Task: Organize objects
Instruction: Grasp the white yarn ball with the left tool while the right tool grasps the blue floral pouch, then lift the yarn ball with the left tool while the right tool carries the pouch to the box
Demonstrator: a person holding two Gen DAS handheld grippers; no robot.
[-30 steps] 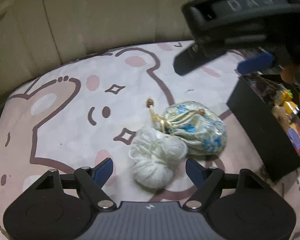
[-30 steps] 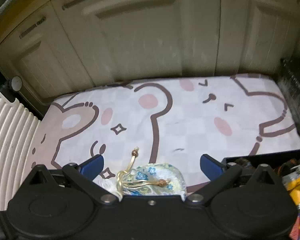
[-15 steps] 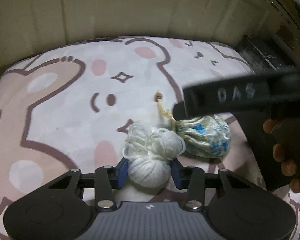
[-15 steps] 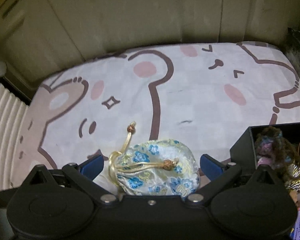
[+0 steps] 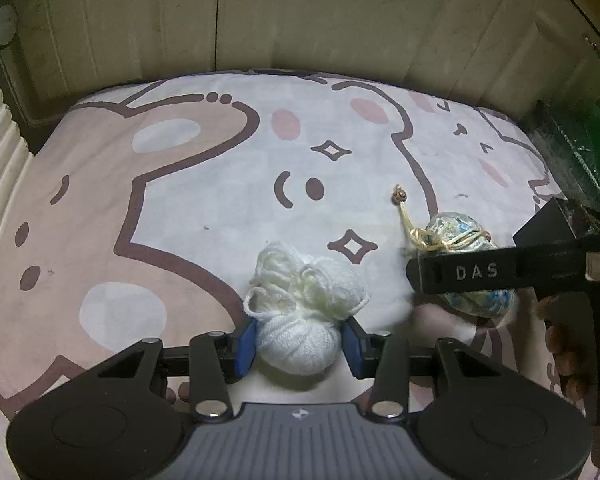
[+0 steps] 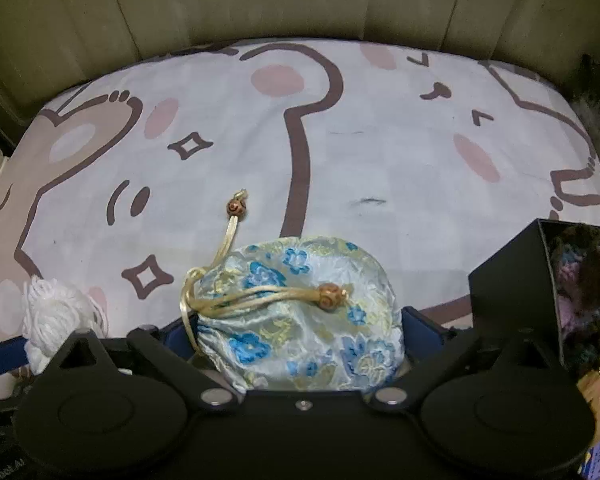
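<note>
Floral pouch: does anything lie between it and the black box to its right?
Nothing visible does. Bare bedsheet separates the floral pouch from the black box; the yarn ball sits on the pouch's far side.

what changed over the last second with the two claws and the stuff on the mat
The left claw closed on the white yarn ball. The right claw came down around the floral pouch, its jaws just starting to close; whether they press it is unclear. Pouch, yarn and black box stayed on the mat.

Our left gripper (image 5: 298,340) pinches the white yarn ball (image 5: 300,312) at six o'clock; at three o'clock our right gripper (image 5: 496,272) covers the floral pouch (image 5: 456,228) beside the black box (image 5: 548,224).
</note>
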